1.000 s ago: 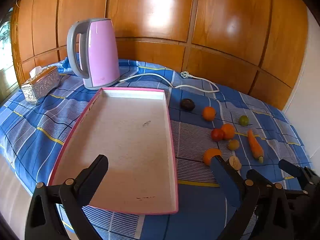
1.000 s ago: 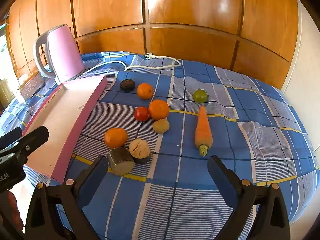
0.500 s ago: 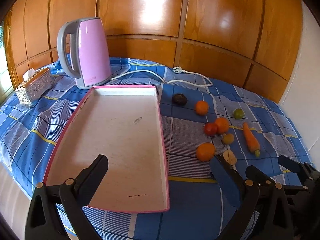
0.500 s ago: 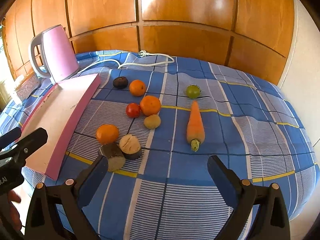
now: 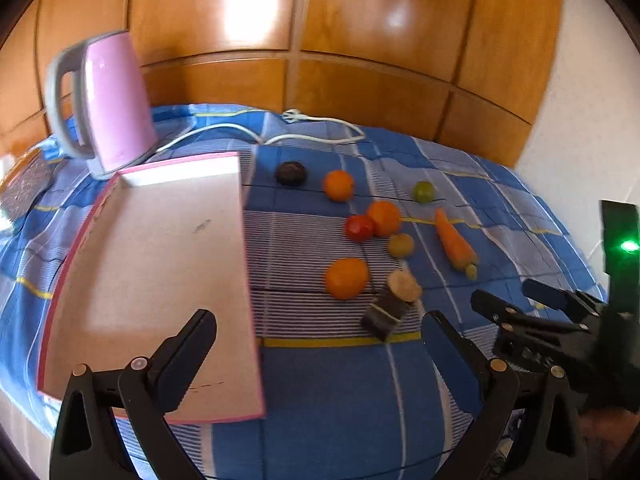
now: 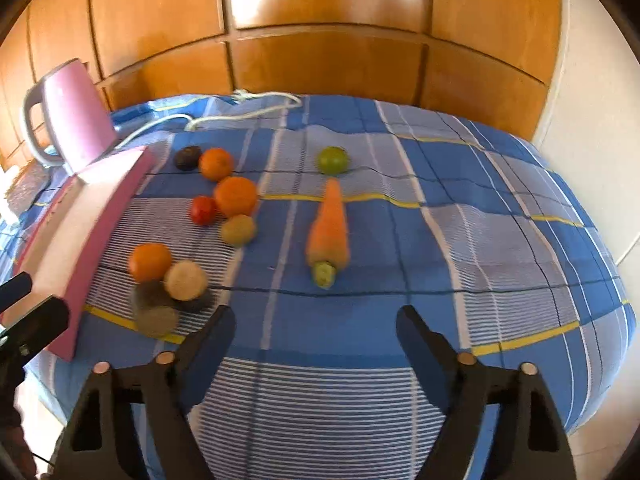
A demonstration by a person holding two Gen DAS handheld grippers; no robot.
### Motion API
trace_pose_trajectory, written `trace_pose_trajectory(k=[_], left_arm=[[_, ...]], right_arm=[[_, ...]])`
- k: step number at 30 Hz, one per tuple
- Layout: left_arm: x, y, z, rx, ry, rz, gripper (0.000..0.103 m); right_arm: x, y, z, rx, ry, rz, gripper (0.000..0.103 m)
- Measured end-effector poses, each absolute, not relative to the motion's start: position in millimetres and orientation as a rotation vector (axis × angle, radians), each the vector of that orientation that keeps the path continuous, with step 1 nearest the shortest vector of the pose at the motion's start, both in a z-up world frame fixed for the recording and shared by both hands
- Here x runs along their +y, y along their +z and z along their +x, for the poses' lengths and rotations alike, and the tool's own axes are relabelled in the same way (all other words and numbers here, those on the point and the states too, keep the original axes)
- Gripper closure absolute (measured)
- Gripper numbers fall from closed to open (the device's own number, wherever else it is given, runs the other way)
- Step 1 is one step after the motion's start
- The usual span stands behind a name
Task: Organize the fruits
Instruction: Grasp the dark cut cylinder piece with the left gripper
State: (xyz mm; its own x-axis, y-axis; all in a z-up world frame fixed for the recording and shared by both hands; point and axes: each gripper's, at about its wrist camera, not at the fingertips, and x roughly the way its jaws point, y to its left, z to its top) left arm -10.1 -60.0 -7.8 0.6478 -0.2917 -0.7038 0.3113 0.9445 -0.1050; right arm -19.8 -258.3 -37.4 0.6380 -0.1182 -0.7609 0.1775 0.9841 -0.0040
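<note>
A pink-rimmed tray (image 5: 152, 264) (image 6: 100, 216) lies empty on the blue checked cloth. To its right lie three oranges (image 5: 346, 278) (image 6: 235, 196), a red tomato (image 5: 359, 227) (image 6: 203, 210), a green lime (image 5: 424, 191) (image 6: 333, 159), a dark fruit (image 5: 291, 173) (image 6: 188, 157), a yellowish fruit (image 5: 401, 245) (image 6: 238, 230), a carrot (image 5: 454, 240) (image 6: 329, 226) and two cut brown pieces (image 5: 394, 296) (image 6: 176, 292). My left gripper (image 5: 320, 340) is open and empty over the tray's near right corner. My right gripper (image 6: 316, 328) is open and empty, just short of the carrot; it also shows in the left wrist view (image 5: 536, 304).
A pink kettle (image 5: 106, 104) (image 6: 68, 120) stands behind the tray, its white cord (image 5: 280, 132) trailing along the back. A silver tissue box (image 5: 24, 184) sits at far left. Wooden panels close off the back; a white wall is at right.
Both grippers have swung to the right and moved forward towards the fruit. The fruit looks nearer and more central in both views. Nothing was picked up.
</note>
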Motion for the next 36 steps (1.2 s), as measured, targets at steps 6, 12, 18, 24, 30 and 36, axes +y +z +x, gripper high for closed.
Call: trace_pose_trajectory(k=[6, 12, 18, 24, 30, 36], left_arm=[[-74.0, -16.7, -8.9, 0.841, -0.384, 0.067, 0.029], [-85.9, -29.6, 3.3, 0.910, -0.434, 0.074, 0.047], [-101.7, -44.3, 11.3, 0.970, -0.485, 0.086, 0.047], [-108.1, -56.3, 20.7, 0.992, -0.517, 0.061, 0.065], [-101.6, -53.3, 16.9, 0.972, -0.528, 0.038, 0.069], [-87.3, -37.4, 9.0, 0.901, -0.460, 0.041, 0.069]], right_arm=[[-280.5, -50.6, -21.6, 0.892, -0.216, 0.097, 0.055], [-284.3, -62.0, -23.0, 0.914, -0.195, 0.100, 0.057], [-273.6, -61.9, -22.2, 0.905, -0.133, 0.090, 0.057], [-262.8, -64.8, -19.2, 0.913, -0.072, 0.083, 0.057], [-260.0, -68.8, -16.1, 0.922, -0.029, 0.067, 0.040], [-244.2, -64.1, -11.4, 0.929, -0.017, 0.042, 0.055]])
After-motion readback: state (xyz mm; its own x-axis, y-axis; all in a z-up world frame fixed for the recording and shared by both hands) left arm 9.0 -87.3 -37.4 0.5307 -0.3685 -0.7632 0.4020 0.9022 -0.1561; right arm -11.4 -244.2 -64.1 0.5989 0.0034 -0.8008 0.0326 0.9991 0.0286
